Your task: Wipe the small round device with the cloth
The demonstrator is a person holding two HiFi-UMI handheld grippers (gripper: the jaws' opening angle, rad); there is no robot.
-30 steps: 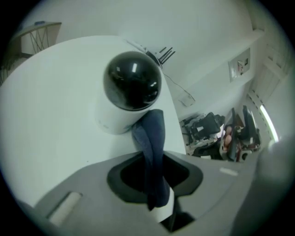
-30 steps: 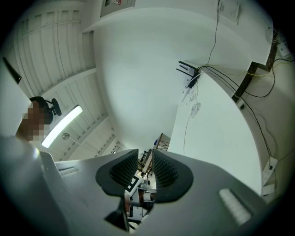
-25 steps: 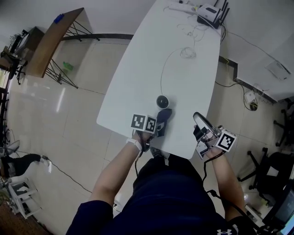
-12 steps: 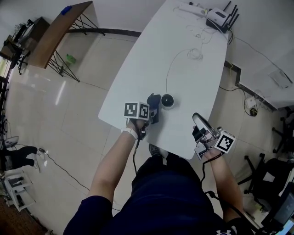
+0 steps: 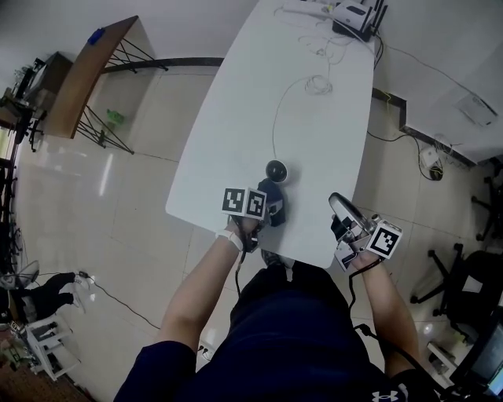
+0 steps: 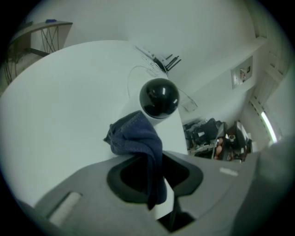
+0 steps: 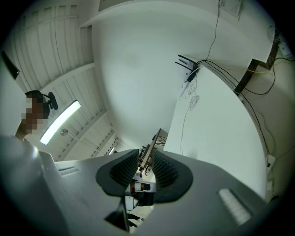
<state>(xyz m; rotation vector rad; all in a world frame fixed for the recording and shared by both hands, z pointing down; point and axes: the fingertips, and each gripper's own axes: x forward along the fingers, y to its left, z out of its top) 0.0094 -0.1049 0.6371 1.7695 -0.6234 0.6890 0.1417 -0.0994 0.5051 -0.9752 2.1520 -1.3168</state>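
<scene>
L gripper (image 5: 269,207) is clamped on the dark blue cloth (image 6: 137,138). A strip of it is pinched between the jaws and the rest is bunched up out front, sitting on the white table (image 5: 314,133). The small round device (image 6: 159,97) has a glossy black dome on a white base and sits just past the cloth. The bunched part is right up against its near side, and it looks like they're touching, tho can't be 100% sure. From the head view, the device is near the table's near end with a thin white cable (image 5: 277,118) running off toward the far end, where there's a router (image 5: 354,17) w/ antennas. R gripper (image 5: 339,202) is off by the table's near right edge, well apart from the device. Its jaws have a narrow gap w/ nothing between them, 0 contact w/ anything.
</scene>
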